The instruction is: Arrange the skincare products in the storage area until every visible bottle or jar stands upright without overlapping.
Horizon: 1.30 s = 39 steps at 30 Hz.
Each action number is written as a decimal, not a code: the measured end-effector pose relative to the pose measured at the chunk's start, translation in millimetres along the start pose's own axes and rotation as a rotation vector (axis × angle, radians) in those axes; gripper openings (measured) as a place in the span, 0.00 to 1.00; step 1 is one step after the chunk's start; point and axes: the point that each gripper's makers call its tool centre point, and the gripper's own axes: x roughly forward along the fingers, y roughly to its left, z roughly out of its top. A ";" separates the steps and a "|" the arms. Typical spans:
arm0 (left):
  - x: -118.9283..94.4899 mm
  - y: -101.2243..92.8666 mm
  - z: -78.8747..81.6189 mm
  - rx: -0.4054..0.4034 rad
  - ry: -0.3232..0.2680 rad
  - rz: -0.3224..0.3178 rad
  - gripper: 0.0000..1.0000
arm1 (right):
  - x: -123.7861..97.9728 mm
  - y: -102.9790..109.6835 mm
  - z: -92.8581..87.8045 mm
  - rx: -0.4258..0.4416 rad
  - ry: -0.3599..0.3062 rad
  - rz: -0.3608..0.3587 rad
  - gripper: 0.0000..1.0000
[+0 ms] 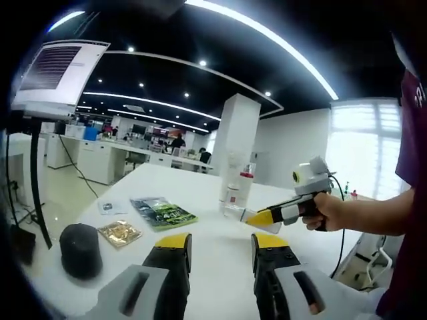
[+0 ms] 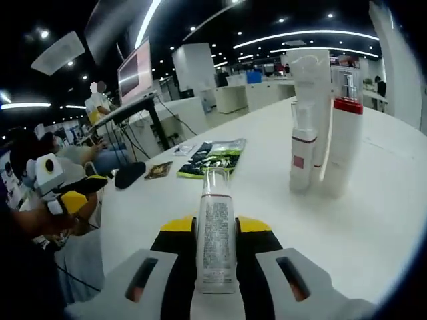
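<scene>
The right gripper [image 2: 215, 230] jaws clamp a clear-capped bottle [image 2: 216, 227], long axis pointing forward along them; 3 upright bottles [image 2: 320, 123] stand ahead-right on the bench [image 2: 373, 220]. Left gripper [image 1: 220, 241] jaws gape, empty.

White table [image 1: 200, 193]: upright bottles [image 2: 320, 127], green packet [image 1: 163, 213], black cap [image 1: 81, 250].
</scene>
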 end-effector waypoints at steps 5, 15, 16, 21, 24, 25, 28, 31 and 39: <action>-4.9 4.3 -2.2 -0.006 0.012 0.022 0.37 | 12.0 10.2 13.2 0.022 -0.029 0.044 0.20; -23.2 16.4 -4.3 -0.022 0.024 0.088 0.37 | 27.0 44.4 19.6 -0.011 -0.034 0.132 0.20; -24.4 17.3 -4.0 -0.024 0.022 0.091 0.37 | 28.3 47.9 21.5 -0.015 -0.040 0.144 0.20; -30.8 22.4 -1.3 -0.033 0.012 0.109 0.37 | 32.1 58.7 31.1 -0.015 -0.062 0.180 0.20; -31.5 24.0 -1.5 -0.040 0.011 0.110 0.37 | 31.6 64.2 33.9 -0.015 -0.074 0.188 0.20; -31.4 24.1 -2.0 -0.042 0.014 0.109 0.37 | 31.0 65.5 33.7 -0.016 -0.076 0.189 0.20; -30.7 23.9 -1.4 -0.043 0.009 0.103 0.37 | 27.9 66.8 34.1 -0.012 -0.086 0.190 0.20; -25.4 24.2 -2.7 -0.057 0.007 0.092 0.37 | 21.2 65.6 36.7 -0.004 -0.108 0.183 0.20; -7.9 19.6 -4.0 -0.067 0.023 0.046 0.38 | 5.1 55.0 29.5 0.054 -0.143 0.168 0.20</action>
